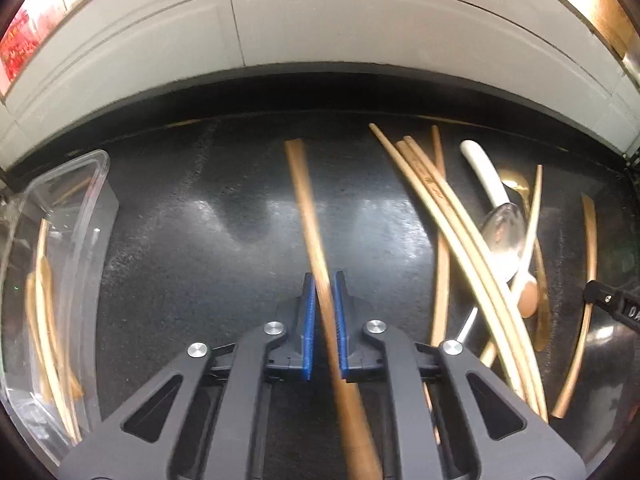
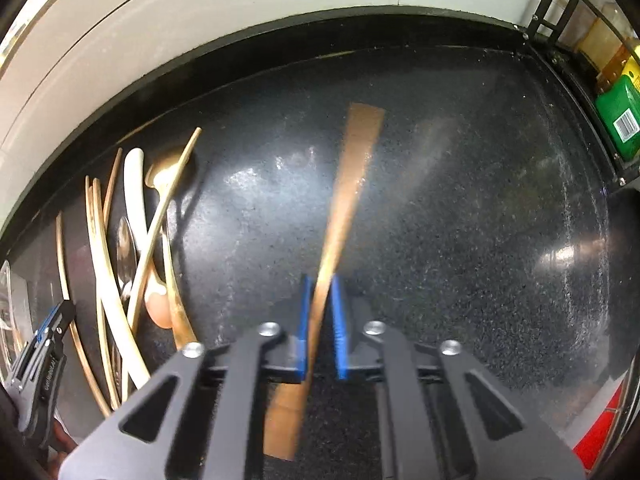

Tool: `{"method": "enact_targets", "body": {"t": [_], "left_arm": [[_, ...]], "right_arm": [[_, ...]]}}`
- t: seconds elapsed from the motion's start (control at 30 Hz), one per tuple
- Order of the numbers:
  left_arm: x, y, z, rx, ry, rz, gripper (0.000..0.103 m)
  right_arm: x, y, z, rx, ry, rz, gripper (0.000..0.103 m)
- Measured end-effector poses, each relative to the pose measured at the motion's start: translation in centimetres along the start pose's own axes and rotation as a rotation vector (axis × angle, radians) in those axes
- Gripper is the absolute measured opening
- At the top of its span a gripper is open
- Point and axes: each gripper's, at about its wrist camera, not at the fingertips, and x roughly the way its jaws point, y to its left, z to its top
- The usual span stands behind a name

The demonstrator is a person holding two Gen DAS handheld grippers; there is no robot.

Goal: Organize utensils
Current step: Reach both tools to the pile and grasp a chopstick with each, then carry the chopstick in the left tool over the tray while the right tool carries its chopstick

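My left gripper (image 1: 323, 280) is shut on a brown wooden chopstick (image 1: 308, 208) that points away over the black counter. My right gripper (image 2: 320, 284) is shut on a flat brown wooden utensil (image 2: 356, 168), blurred by motion. A pile of utensils lies on the counter: pale chopsticks (image 1: 452, 216), a white-handled metal spoon (image 1: 500, 224) and a gold spoon (image 1: 516, 184). The pile also shows in the right wrist view (image 2: 132, 248). A clear plastic container (image 1: 86, 200) at the left holds several chopsticks (image 1: 48, 320).
The black speckled counter (image 2: 460, 240) ends at a white tiled wall (image 1: 320, 20). A black wire rack with a green box (image 2: 618, 116) and bottles stands at the far right. The left gripper's body shows in the right wrist view (image 2: 40, 368).
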Motion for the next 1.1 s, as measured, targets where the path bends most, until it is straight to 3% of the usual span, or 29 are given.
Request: {"method": "enact_targets", "body": {"t": [0.2,0.47,0.8,1.1], "left_arm": [[-1.3,-0.3,-0.1,0.017,0.025,-0.001,0.006],[-10.6,0.7,-0.3,0.019,-0.047,-0.007,0.006],[-21.6,2.3,-2.5,-0.015,-0.124,0.003,0.006],[-25.9,6.2,-4.9,-0.087,-0.145,0.044,0.006]], "right_arm": [[-0.8,-1.6,-0.7,-0.002,0.022,0.057,0.007],[-9.1,-1.5,-3.2,-0.154,-0.089,0.148,0.007],[-21.5,2.3,-7.1,-0.364,-0.203,0.333,0.007],[-25.1,6.7,-10.7,-0.501,-0.228,0.409,0.007]]}}
